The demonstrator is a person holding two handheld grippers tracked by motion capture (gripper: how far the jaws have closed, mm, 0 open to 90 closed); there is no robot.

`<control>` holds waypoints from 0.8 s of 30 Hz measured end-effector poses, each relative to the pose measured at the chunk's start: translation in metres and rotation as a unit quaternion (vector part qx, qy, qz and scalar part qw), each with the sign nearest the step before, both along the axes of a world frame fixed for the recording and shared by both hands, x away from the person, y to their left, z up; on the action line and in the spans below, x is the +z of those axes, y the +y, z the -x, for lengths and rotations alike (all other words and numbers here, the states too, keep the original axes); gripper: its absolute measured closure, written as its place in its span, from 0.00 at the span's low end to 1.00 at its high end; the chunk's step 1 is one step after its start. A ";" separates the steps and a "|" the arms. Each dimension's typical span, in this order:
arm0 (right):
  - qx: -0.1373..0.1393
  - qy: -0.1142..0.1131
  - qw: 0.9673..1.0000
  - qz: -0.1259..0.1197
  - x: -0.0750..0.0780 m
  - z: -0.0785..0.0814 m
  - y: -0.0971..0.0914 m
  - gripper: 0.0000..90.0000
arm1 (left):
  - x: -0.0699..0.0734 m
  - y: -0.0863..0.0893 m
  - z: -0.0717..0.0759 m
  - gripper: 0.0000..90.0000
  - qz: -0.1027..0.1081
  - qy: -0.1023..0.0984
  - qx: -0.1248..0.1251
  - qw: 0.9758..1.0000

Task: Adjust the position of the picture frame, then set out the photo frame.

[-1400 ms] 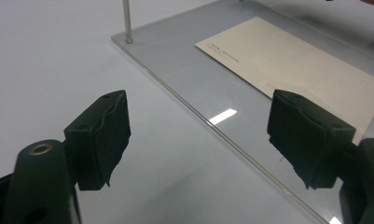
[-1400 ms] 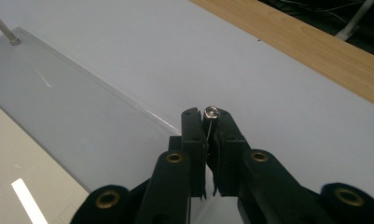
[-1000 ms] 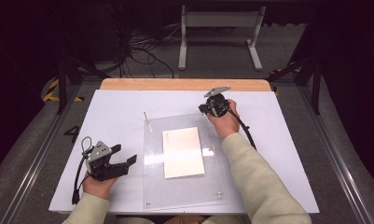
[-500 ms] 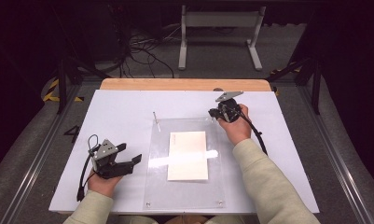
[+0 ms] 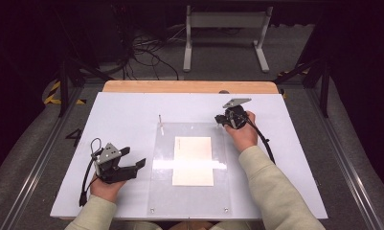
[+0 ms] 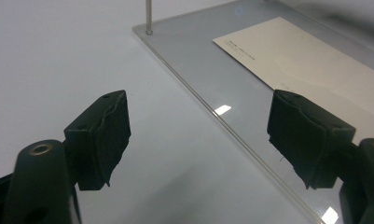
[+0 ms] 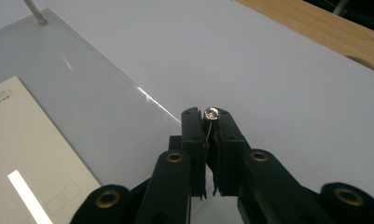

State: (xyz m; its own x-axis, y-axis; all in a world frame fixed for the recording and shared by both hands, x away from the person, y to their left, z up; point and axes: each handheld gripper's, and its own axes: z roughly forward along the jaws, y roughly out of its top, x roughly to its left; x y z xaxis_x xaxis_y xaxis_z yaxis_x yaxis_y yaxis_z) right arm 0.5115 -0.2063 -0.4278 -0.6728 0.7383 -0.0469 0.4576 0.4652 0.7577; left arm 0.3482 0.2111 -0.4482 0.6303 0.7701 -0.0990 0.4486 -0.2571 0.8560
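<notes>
A clear acrylic plate [image 5: 189, 201] lies flat on the white table, with a cream sheet of paper [image 5: 193, 160] at its middle. A thin metal pin [image 5: 160, 120] stands upright at the plate's far left corner. At the plate's far right corner, my right gripper [image 5: 221, 120] is shut on another small metal pin [image 7: 212, 113], whose round head shows between the jaw tips. Left of the plate, my left gripper [image 5: 134, 157] rests low over the table, open with nothing between its jaws [image 6: 201, 112], which point toward the plate's left edge [image 6: 212, 116].
The white table top [image 5: 299, 143] ends in a wooden strip [image 5: 189, 86] along its far side. Beyond it lie floor cables [image 5: 146, 52] and a white stand [image 5: 225, 28]. A cable [image 5: 86, 179] trails from the left gripper.
My right gripper has moved to the right and a little nearer with the pin in it. The plate and paper have shifted slightly right. The left gripper has stayed put.
</notes>
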 end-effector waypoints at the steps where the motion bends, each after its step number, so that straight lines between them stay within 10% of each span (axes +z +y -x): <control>1: 0.000 0.000 1.000 -0.002 0.000 0.000 -0.001 0.94 | 0.000 -0.001 0.000 0.24 0.001 0.000 -0.001 1.000; 11: -0.023 -0.034 0.998 -0.050 0.016 0.019 -0.016 0.74 | 0.006 -0.003 -0.004 0.23 -0.002 -0.011 -0.010 1.000; 24: 0.045 -0.045 0.995 -0.078 0.025 0.042 -0.036 0.82 | 0.014 0.001 0.003 0.23 -0.013 -0.017 -0.043 0.999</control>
